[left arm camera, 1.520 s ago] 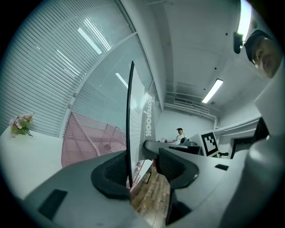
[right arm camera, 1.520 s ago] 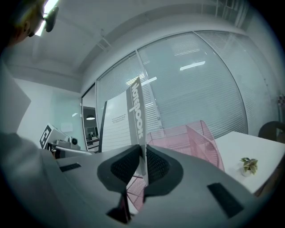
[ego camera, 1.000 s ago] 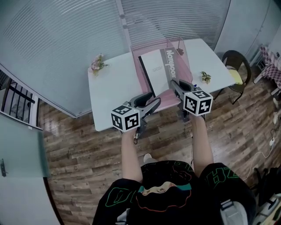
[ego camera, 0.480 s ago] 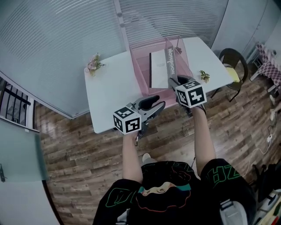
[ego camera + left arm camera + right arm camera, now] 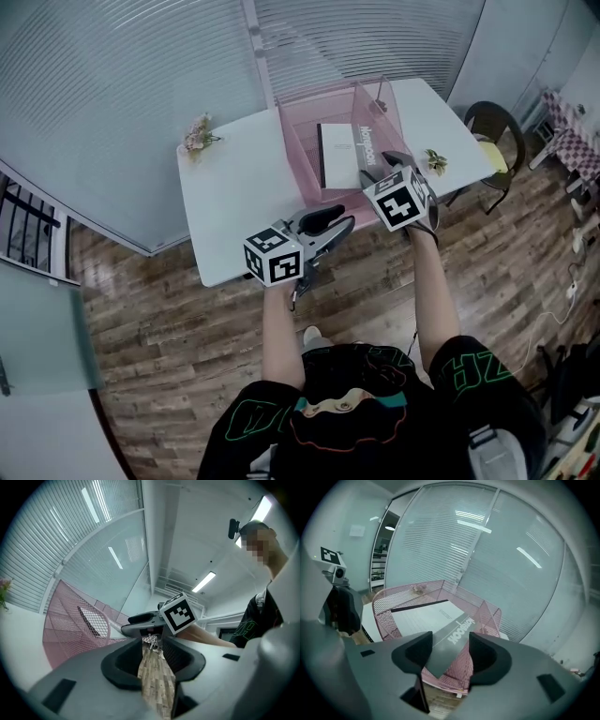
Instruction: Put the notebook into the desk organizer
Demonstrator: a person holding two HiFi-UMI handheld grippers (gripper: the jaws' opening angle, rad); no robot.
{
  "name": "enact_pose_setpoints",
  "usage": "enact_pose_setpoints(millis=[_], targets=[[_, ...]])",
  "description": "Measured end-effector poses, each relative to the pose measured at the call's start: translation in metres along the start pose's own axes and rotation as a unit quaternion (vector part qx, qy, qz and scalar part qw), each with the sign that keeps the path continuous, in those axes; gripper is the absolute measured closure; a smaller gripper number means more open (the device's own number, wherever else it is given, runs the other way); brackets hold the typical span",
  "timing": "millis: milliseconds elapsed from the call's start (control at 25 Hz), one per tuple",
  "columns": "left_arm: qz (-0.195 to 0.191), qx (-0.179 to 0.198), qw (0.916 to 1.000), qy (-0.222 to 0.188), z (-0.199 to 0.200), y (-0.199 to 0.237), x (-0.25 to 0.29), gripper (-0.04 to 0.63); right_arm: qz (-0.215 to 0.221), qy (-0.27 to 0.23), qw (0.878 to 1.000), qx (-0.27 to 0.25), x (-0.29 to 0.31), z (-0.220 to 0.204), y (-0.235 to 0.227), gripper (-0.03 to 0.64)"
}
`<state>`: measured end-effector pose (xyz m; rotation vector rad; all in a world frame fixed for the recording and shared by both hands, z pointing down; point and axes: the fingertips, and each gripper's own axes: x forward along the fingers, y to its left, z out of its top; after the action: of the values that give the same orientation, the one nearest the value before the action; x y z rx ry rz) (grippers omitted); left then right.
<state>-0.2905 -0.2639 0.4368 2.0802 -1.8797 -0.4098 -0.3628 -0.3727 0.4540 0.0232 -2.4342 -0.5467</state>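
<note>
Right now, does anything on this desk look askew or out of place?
The white notebook with a grey band sits slanted in the pink mesh desk organizer, one corner between the right gripper's opening jaws. Nothing looks spilled or damaged.

The light was bright and even. Ceiling strips glowed above and beyond the left fingers, and streaks of glare lay on the glass wall to their left. Beyond the right fingers, similar streaks crossed the blinds. Both gripper views bulged strongly and had black corners. The fingers themselves looked soft, close to the lens. In the head view, the white table ahead of the fingers was nearly washed out, and shadows were faint.
</note>
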Motion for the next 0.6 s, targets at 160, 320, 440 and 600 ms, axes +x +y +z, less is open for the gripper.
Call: enact_pose_setpoints(millis=[160,320,440,600], targets=[[0.002,0.010,0.9999,-0.001,0.003,0.000,0.004,0.483,-0.019,-0.058,0.997,0.048,-0.010,0.002,-0.007,0.391],[0.009,0.036,0.9992,-0.017,0.011,-0.003,0.011,0.547,-0.058,-0.125,0.985,0.100,-0.034,-0.002,-0.023,0.544],[0.025,0.062,0.9972,-0.034,0.023,-0.005,0.018,0.600,-0.071,-0.168,0.974,0.137,-0.054,-0.005,-0.032,0.606],[0.042,0.096,0.9937,-0.040,0.034,-0.011,0.036,0.600,-0.066,-0.232,0.952,0.187,-0.084,-0.008,-0.040,0.614]])
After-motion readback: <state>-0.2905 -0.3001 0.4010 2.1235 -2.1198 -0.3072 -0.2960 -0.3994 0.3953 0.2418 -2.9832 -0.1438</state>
